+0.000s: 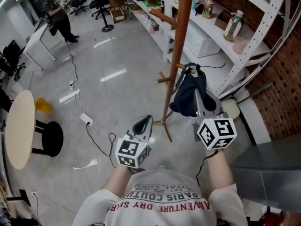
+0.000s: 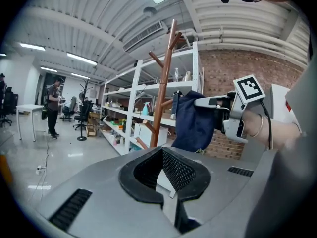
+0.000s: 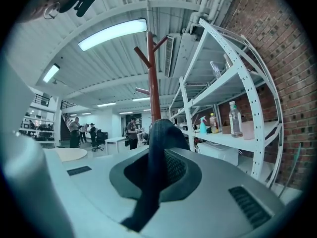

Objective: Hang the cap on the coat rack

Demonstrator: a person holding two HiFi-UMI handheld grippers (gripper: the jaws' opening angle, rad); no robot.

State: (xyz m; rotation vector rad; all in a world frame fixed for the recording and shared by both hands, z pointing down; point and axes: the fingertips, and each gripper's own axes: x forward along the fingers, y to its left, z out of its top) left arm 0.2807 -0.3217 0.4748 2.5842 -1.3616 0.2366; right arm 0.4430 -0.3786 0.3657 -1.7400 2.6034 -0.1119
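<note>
A: A glossy grey floor [image 1: 108, 55] and white shelving [image 1: 211, 31] against a brick wall. Where does the coat rack [image 1: 177, 51] stand?
B: Straight ahead of the right tool [image 1: 197, 97], its brown pole rising just beyond the tips.
A: And the cap [image 1: 186, 100]?
B: It's dark blue, and that tool's jaws are closed tight on a fold of its cloth. The rest hangs from the tips, just beside the pole and near a lower peg. Whether it touches the peg I cannot tell.
A: The left tool [image 1: 143, 125]?
B: Its jaws sit together with nothing between them, and it is behind and to the left of the right tool, apart from the cap and the rack
</note>
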